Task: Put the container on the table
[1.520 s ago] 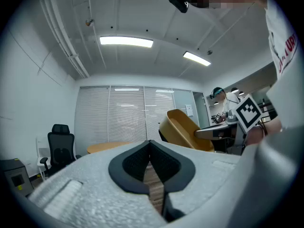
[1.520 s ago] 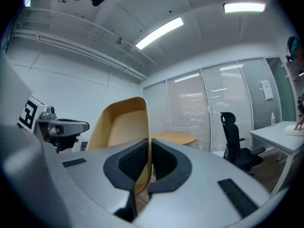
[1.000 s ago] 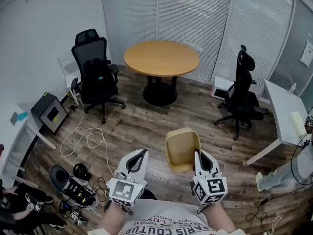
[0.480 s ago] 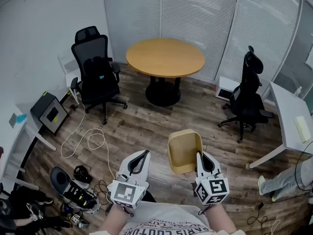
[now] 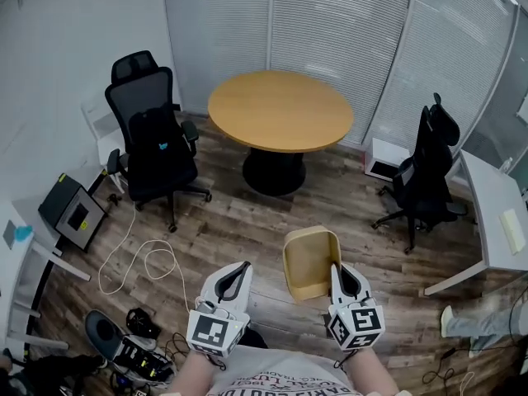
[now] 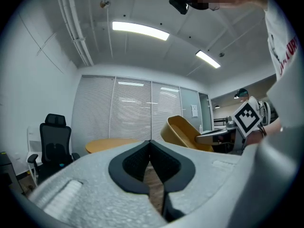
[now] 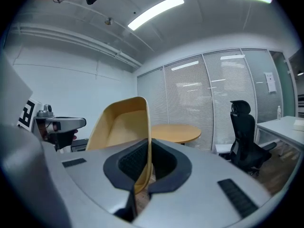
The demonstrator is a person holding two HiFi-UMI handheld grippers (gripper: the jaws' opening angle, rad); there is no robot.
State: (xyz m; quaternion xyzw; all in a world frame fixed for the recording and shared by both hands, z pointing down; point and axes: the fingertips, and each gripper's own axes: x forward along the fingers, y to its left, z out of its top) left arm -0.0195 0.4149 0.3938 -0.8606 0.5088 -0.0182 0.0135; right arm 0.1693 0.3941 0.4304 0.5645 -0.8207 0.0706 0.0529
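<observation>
- Between the jaws of the right gripper sits the thin side wall of the container. The pads are pressed together on it, so the container is held off the floor.
- Just ahead of that gripper and a little to its left, the tan, tub-shaped container juts forward. Its long axis runs away from the jaws, and its open side is tipped up and towards the other gripper.
- Beside it, on the far side of the container, the left gripper points level with its jaws pressed together on nothing. It is near the container but not touching it.
- Straight ahead of both grippers, well apart across bare wood floor, stands the round wooden table, its top bare.
- A black office chair stands left of the table, and another chair stands to its right.
- Judged from this, the coming move is a carry straight forward. The right hand bears the container, and the table lies along the container's long axis.
</observation>
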